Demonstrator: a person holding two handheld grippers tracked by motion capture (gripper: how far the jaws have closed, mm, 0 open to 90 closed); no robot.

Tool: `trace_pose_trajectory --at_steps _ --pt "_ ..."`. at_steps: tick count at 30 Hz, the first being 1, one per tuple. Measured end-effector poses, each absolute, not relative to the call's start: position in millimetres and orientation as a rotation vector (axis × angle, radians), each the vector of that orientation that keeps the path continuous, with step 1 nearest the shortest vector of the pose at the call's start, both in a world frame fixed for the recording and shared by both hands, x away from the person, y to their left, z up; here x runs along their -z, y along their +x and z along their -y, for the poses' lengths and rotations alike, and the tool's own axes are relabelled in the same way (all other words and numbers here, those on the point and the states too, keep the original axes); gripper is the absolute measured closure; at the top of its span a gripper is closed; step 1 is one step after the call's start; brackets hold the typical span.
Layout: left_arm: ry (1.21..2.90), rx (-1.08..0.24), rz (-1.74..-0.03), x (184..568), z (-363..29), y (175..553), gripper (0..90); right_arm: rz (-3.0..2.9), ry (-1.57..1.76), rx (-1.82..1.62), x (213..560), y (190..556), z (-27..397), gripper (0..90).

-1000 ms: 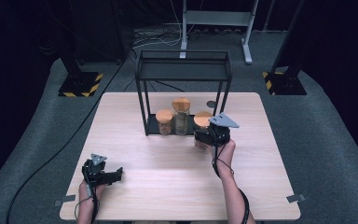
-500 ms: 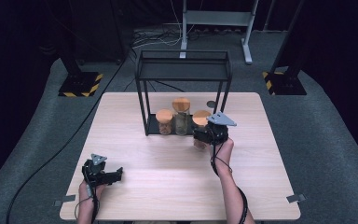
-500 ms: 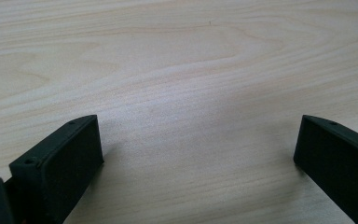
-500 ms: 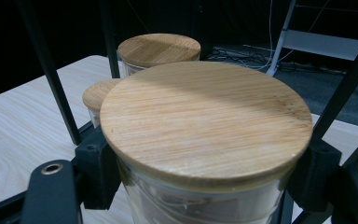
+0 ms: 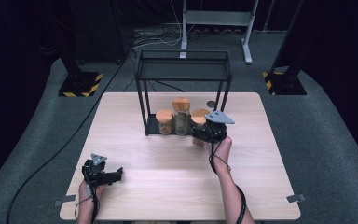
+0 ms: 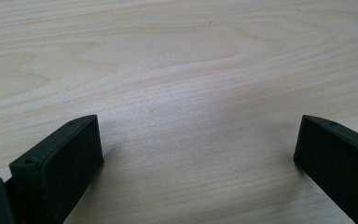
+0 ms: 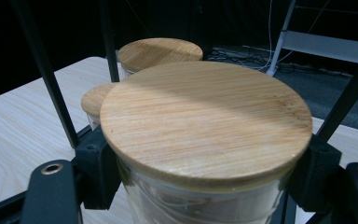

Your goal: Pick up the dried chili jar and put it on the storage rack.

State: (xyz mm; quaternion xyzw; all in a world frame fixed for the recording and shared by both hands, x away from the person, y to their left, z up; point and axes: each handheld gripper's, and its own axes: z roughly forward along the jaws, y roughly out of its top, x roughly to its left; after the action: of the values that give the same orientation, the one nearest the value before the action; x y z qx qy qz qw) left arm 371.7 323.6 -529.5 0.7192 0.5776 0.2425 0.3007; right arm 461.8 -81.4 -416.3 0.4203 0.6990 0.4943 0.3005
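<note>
A clear glass jar with a round bamboo lid (image 7: 205,123) is standing upright, lid on, sitting squarely between the right gripper's (image 5: 200,134) black jaws, glass touching both.

The table (image 5: 177,186) is light wood with wavy lines, the jar lid (image 7: 205,119) is brown wood with thin stripes, the rack (image 5: 144,100) is black, the floor blocks (image 5: 80,86) have yellow-and-black stripes

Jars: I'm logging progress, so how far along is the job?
Two jars stand under the black rack. The right gripper is shut on a third jar at the rack's right end; whether it goes in or out is unclear. The left gripper rests open on the table.
</note>
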Motion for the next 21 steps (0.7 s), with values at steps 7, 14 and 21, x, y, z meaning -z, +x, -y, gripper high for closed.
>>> trace_pose_trajectory --at_steps 7,14,21 --pt "1.909 -0.644 -1.532 529.5 -323.5 371.6 0.4 -1.85 1.121 -1.31 415.8 464.3 80.8 24.6" --pt "1.908 -0.643 -1.532 529.5 -323.6 371.7 0.4 -1.847 1.126 -1.309 415.2 466.3 79.9 24.6" --pt "1.908 -0.643 -1.533 529.5 -323.6 371.7 0.4 -1.839 1.133 -1.31 414.1 468.6 79.5 24.6"
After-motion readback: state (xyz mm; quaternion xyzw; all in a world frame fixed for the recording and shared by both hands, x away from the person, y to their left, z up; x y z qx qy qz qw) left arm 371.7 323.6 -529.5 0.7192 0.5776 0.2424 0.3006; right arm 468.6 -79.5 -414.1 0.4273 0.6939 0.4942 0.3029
